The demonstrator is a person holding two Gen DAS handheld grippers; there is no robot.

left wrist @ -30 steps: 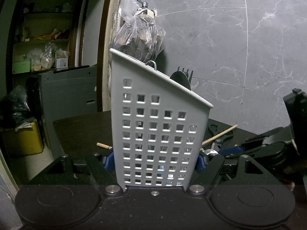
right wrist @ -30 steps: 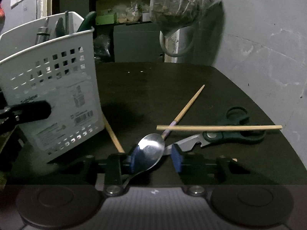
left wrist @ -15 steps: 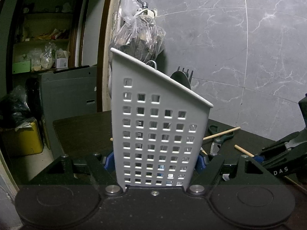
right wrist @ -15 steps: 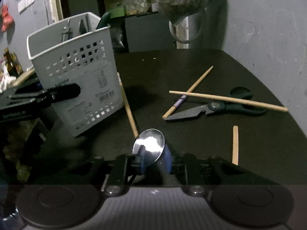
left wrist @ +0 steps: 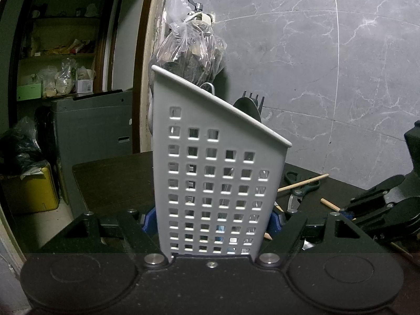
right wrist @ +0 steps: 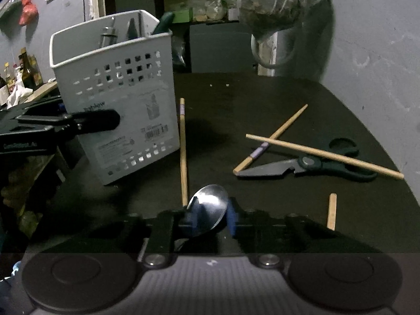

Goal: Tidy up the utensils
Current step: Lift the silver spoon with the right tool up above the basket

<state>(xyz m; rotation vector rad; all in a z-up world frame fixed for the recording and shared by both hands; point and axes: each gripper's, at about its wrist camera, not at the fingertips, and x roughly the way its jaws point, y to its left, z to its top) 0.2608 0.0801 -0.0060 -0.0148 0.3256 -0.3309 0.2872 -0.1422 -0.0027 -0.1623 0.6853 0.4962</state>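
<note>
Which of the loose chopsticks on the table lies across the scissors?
The long plain chopstick on the right: it crosses the scissors and a purple-banded chopstick. The one beside the caddy touches neither.

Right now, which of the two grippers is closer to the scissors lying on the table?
Right. The right gripper, jaws closing on a spoon, sits just short of the scissors. The left gripper clamps the white basket, which stands between it and the scissors.

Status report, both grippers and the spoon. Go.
Left gripper clamped on white utensil caddy. Right gripper closing on spoon. Chopsticks and scissors loose on table.
</note>
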